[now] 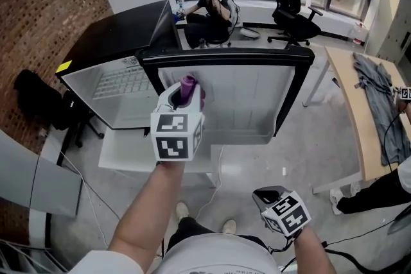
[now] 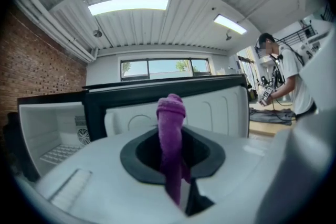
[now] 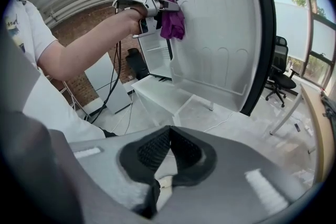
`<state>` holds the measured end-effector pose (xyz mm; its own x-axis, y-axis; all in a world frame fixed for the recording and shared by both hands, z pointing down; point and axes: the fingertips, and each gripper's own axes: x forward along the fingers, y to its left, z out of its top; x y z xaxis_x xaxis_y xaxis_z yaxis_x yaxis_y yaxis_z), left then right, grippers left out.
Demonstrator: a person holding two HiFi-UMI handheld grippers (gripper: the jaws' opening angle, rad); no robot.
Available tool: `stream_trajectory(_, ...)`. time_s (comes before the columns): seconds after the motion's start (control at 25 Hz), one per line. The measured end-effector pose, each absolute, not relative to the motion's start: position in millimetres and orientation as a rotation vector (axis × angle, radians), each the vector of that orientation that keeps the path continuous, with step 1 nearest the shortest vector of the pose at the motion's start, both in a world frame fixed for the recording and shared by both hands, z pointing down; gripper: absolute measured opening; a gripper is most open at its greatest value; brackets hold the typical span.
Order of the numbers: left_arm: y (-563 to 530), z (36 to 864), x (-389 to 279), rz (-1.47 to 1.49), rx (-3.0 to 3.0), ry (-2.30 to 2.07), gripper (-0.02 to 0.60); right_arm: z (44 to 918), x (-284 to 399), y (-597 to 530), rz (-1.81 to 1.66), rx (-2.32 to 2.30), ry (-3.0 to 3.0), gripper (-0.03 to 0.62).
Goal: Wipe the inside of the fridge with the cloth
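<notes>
A small fridge (image 1: 115, 35) with a black shell stands open, its white interior (image 1: 119, 90) and wire shelf visible at the left. Its door (image 1: 247, 99) is swung wide, the white ribbed inner side facing me. My left gripper (image 1: 186, 93) is raised in front of the door's inner side and is shut on a purple cloth (image 1: 189, 88). In the left gripper view the cloth (image 2: 171, 134) sticks up between the jaws. The right gripper view shows the cloth (image 3: 172, 22) close to the door (image 3: 226, 39). My right gripper (image 1: 268, 197) hangs low by my body, shut and empty (image 3: 169, 134).
A wooden table (image 1: 355, 119) with a grey garment (image 1: 379, 90) runs along the right. A black office chair (image 1: 292, 3) and a seated person (image 1: 209, 6) are behind the fridge. A black bag (image 1: 38, 96) lies at the left, and cables trail over the floor.
</notes>
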<state>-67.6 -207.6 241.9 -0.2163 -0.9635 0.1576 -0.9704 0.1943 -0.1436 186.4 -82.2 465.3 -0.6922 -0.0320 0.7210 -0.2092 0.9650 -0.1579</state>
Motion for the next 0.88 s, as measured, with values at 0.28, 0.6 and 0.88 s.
stream_trajectory(0.28,-239,252,-18,0.352,2.055,-2.309,0.071,471,212,-93,0.332,0.249,-2.312,0.003)
stream_trajectory(0.6,-275,259,46,0.367,2.183,-2.186,0.071,475,239,-100,0.376,0.341,-2.306,0.003)
stream_trajectory(0.88,-302,263,102,0.368,2.287,-2.032,0.071,474,252,-103,0.416,0.419,-2.297,0.003)
